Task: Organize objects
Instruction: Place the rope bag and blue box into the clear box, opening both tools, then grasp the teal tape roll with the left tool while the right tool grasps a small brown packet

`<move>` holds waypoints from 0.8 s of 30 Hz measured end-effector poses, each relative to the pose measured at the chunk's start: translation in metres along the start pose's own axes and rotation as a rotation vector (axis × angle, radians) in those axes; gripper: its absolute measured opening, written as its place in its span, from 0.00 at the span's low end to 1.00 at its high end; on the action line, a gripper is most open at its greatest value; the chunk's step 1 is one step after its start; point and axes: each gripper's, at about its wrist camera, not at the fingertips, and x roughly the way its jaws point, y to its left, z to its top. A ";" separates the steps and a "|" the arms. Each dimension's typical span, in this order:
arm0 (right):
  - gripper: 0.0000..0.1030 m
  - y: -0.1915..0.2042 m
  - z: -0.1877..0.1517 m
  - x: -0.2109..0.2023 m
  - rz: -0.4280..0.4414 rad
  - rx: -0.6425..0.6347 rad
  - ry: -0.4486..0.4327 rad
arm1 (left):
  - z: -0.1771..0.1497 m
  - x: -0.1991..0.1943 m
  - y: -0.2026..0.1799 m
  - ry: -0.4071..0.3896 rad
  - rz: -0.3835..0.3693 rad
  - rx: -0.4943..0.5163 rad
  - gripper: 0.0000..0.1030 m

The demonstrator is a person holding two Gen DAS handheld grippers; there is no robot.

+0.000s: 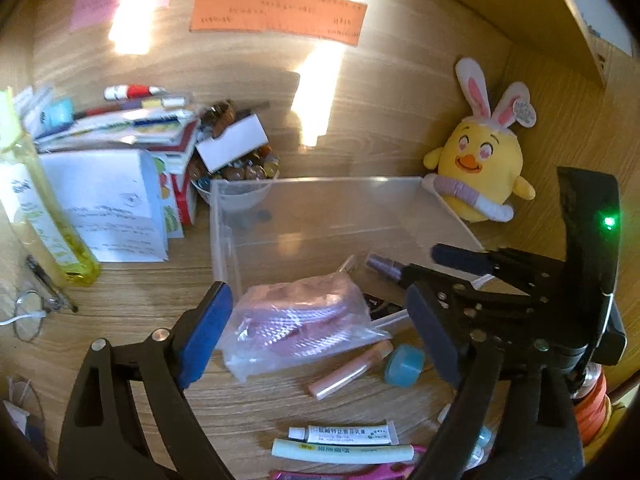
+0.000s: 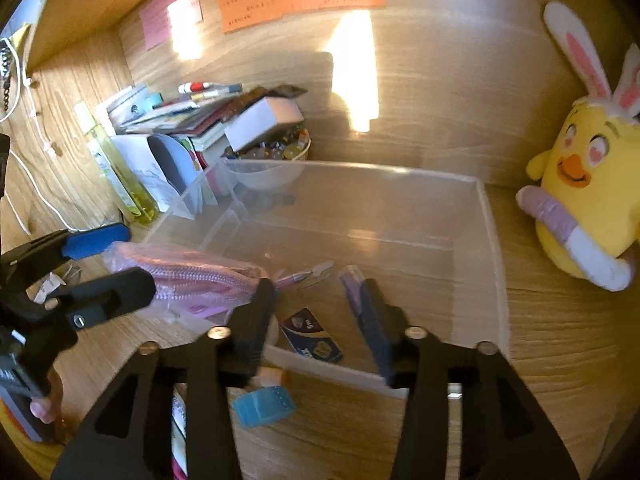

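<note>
Left tool (image 1: 316, 332) is hanging wide open around the crinkly clear bag of pink stuff (image 1: 298, 326), lining up a grab. Right tool (image 2: 320, 316), also unclenched and holding nothing, is hovering over the clear plastic box (image 2: 494, 240) at 12 o'clock, probably where the bag's headed.

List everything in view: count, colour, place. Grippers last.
clear box: 1, transparent, desk centre
bagged pouch: 1, pink, at box's front-left corner
plush chick: 1, yellow, right of box
blue cap: 1, desk, in front of box
ointment tube: 1, white, near desk edge
yellow bottle: 1, far left
wall notes: 3, pink, green, orange
book pile: several, mixed, left rear
left gripper: open, around pouch
right gripper: open, over box front
</note>
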 end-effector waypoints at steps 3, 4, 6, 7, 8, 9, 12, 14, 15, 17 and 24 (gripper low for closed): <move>0.51 0.003 -0.001 -0.018 -0.016 -0.019 -0.035 | -0.002 -0.016 -0.001 -0.035 0.038 0.018 0.92; 0.54 0.004 -0.002 -0.026 -0.019 -0.025 -0.047 | -0.002 -0.021 -0.002 -0.045 0.048 0.024 0.94; 0.61 0.005 -0.005 -0.041 -0.026 -0.029 -0.075 | -0.006 -0.031 -0.002 -0.062 0.059 0.027 0.97; 0.65 0.006 -0.007 -0.046 -0.028 -0.030 -0.086 | -0.008 -0.035 -0.001 -0.064 0.059 0.025 0.98; 0.67 0.005 -0.011 -0.053 -0.032 -0.030 -0.099 | -0.010 -0.037 0.000 -0.062 0.058 0.021 0.98; 0.69 0.005 -0.014 -0.058 -0.037 -0.029 -0.108 | -0.013 -0.038 0.001 -0.056 0.058 0.018 0.98; 0.70 0.005 -0.026 -0.068 -0.044 -0.024 -0.112 | -0.022 -0.035 0.003 -0.023 0.067 0.013 0.98; 0.70 0.002 -0.037 -0.071 -0.047 -0.015 -0.100 | -0.031 -0.028 0.004 0.009 0.080 0.013 0.98; 0.70 0.001 -0.043 -0.071 -0.053 -0.012 -0.091 | -0.035 -0.024 0.004 0.025 0.082 0.013 0.98; 0.70 0.000 -0.054 -0.070 -0.064 -0.008 -0.072 | -0.045 -0.015 0.003 0.063 0.075 0.015 0.98; 0.70 -0.013 -0.095 -0.056 -0.059 0.032 0.040 | -0.063 0.006 -0.009 0.135 0.016 0.006 0.94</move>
